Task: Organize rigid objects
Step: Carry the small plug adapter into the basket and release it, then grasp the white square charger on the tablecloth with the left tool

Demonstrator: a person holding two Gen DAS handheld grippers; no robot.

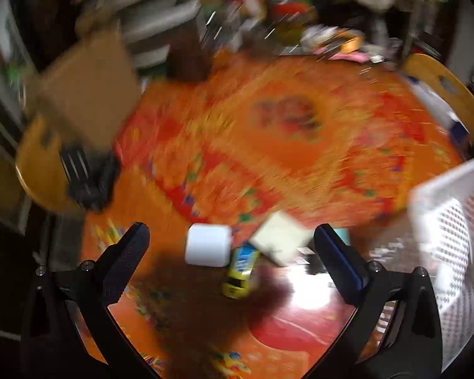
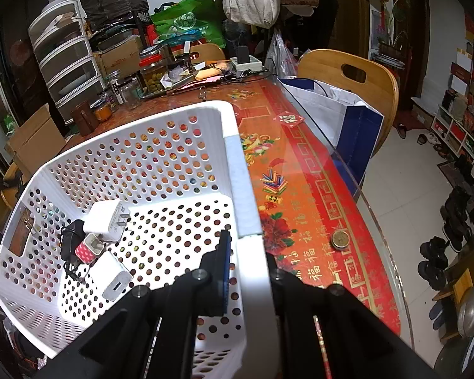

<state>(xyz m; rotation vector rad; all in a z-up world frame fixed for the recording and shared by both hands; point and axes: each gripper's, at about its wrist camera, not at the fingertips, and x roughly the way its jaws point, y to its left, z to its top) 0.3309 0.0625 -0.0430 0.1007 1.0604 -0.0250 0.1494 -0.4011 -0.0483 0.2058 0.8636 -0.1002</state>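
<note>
left gripper (image 1: pixel 230 240) spread wide, empty, above white charger (image 1: pixel 208 245) and yellow toy car (image 1: pixel 240 270); right gripper (image 2: pixel 248 262) clamped on white basket (image 2: pixel 241 189) rim at 6 o'clock.

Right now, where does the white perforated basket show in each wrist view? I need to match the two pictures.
Left wrist: the white perforated basket sits at the right edge, blurred, beyond the open left gripper.
Right wrist: it fills the left and centre, the right gripper clamped on its near rim, chargers lying inside.
Shared landmark: the orange-red patterned tablecloth under the basket.
</note>
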